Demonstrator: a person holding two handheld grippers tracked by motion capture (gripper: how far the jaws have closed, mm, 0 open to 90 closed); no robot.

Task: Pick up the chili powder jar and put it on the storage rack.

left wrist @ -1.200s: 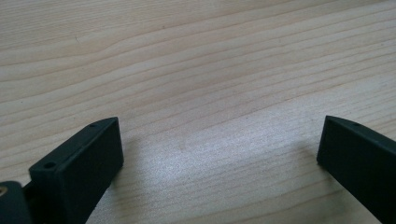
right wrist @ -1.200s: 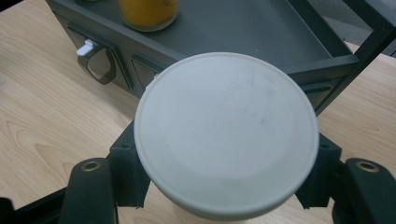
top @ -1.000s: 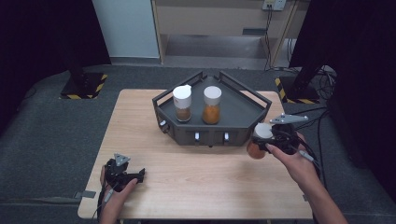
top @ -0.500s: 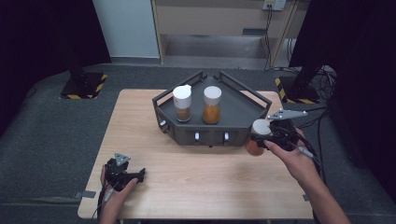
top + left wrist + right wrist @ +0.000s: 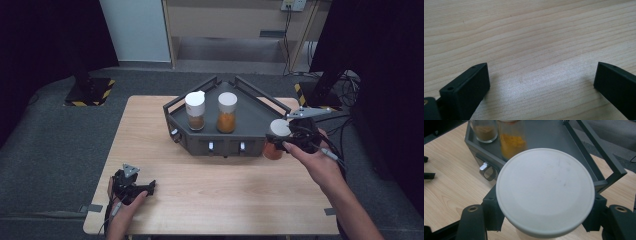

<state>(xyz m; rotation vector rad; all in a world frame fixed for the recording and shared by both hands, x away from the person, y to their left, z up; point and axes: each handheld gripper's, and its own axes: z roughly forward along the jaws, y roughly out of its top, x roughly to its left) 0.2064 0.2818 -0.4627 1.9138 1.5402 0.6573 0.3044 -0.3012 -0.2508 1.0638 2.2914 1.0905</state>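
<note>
The right gripper clamps a round glass spice jar under its smooth white lid, just off the right corner of the dark metal rack. Best to keep it upright and clear the rail before setting it beside the 2 jars inside. The left gripper rests open at the wooden table's front-left corner.

Open wooden table wide across near side and left, passage blocked mid-table by dark tray with raised rails, two white-lidded jars standing left-centre inside, bare tray floor at right corner, held jar just beside tray's right front corner.
</note>
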